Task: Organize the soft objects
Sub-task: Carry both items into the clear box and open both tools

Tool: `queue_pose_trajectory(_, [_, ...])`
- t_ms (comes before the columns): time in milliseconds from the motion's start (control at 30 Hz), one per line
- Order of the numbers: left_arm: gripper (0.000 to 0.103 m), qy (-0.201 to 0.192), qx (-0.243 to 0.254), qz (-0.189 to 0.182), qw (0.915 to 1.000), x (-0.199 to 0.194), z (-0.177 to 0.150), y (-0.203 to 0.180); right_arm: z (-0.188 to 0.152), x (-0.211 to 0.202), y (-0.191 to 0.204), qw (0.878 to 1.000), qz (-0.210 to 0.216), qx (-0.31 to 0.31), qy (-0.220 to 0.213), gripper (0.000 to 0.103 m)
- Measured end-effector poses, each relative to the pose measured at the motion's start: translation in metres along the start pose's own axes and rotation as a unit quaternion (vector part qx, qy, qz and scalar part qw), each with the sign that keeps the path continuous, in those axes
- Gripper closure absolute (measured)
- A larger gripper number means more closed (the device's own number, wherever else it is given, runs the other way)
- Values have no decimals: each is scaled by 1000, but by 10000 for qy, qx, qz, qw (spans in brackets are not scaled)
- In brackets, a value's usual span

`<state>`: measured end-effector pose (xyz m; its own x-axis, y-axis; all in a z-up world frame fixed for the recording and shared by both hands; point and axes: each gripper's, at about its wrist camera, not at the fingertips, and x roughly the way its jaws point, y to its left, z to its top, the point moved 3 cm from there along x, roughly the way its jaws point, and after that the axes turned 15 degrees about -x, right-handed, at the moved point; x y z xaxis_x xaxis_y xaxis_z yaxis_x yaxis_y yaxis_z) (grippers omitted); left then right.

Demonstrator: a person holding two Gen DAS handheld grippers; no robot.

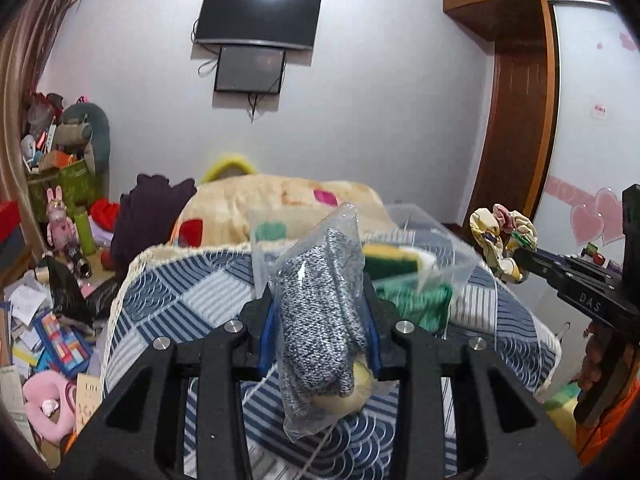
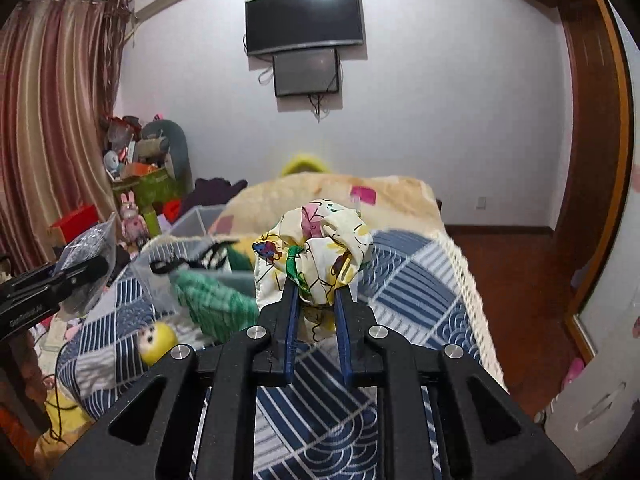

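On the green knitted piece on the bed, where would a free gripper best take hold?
Both grippers are full. Once one is free, pinch the green knitted piece on its near bunched edge, coming from above on the camera side. The clear box crowds its far side, and the yellow toy lies nearby.

Both grippers are raised, side by side: left gripper and right gripper, jaws clamped.
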<state>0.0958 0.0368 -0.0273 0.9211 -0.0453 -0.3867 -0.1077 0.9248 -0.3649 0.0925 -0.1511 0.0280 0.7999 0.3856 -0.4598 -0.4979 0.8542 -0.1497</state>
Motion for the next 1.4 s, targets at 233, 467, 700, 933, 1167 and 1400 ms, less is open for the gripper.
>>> queue_pose_trajectory(233, [68,-245,142,-12,9996,10,21,-15,22,5,0,9995,-76,-132,-266,88])
queue_pose_trajectory(467, [68,-362,70,-60,9993,23,30,-21,36,20,-3,9990,-6,68,-439,88])
queue_pose_trajectory(700, [67,-136,123,90,9998,56,32,-24,33,41,0,9991,69,244,-328,88])
queue_pose_trajectory(933, [68,426,10,52,9991,99,29,-29,26,69,1,9999,82,112,55,88])
queue_pose_trajectory(1167, [66,730,120,349,9967,127,17,-31,11,88,4,9986,122,-40,506,87])
queue_pose_trajectory(1400, [47,591,238,354,9973,117,17,-32,11,80,8,9983,94,-211,541,84])
